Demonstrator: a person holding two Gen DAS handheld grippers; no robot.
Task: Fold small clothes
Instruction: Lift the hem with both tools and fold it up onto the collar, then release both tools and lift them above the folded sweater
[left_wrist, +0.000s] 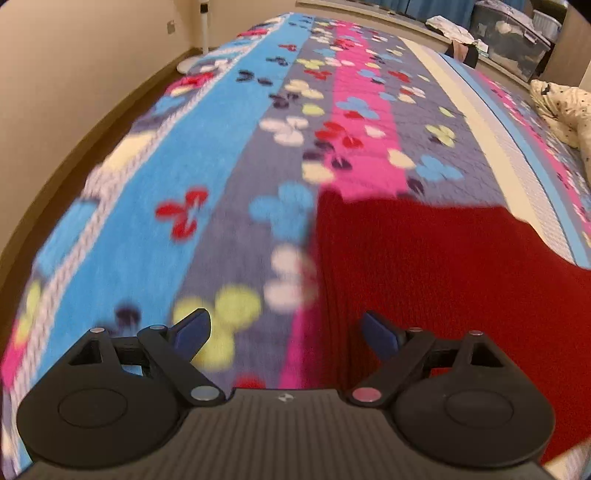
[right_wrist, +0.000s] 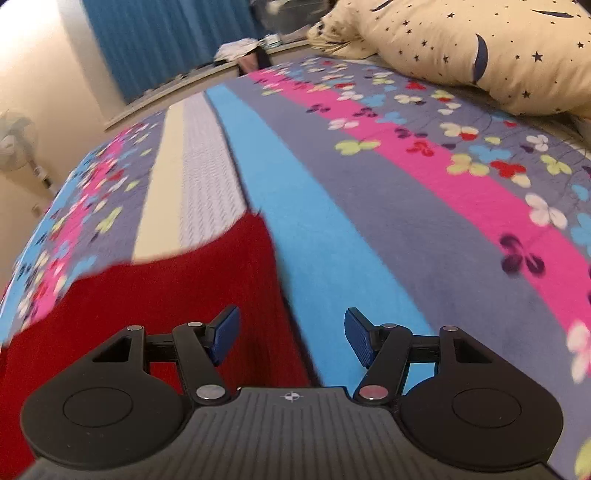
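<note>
Both claws gape empty: left claw (left_wrist: 284, 332) straddles the red knitted garment's (left_wrist: 424, 266) left edge, right claw (right_wrist: 291, 338) its right edge.

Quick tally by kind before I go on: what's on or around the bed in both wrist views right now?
Red garment: 1
Floral bedspread: 1
Star-print pillow: 1
Standing fan: 1
Clear storage bin: 1
Grippers: 2, left gripper and right gripper, both open and holding nothing
Total: 7
</note>
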